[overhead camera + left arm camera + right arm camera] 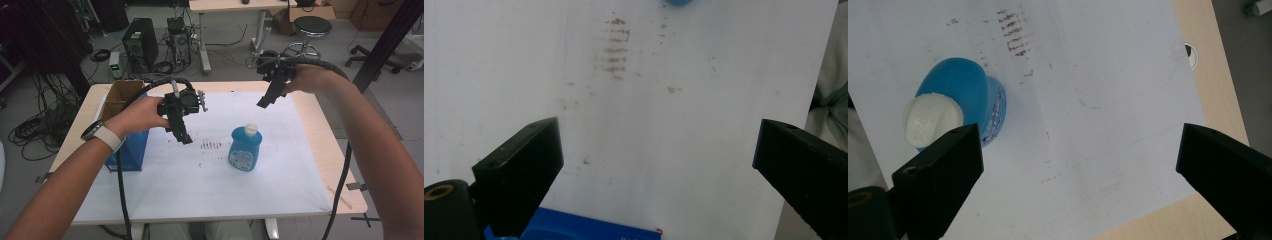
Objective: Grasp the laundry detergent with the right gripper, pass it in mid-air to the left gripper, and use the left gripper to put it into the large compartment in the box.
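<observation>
A blue bottle with a white cap stands upright on the white sheet near the table's middle. From above it is the blue bottle at the left of the right gripper view, and its blue edge touches the top of the left gripper view. My left gripper hangs above the sheet, left of the bottle, open and empty. My right gripper is held high over the table's far right part, open with nothing between its jaws.
An open cardboard box with blue sides stands at the table's left edge, its blue top just under my left gripper. Brown smudges mark the sheet. Beyond the table are computer towers, cables, a stool and a desk.
</observation>
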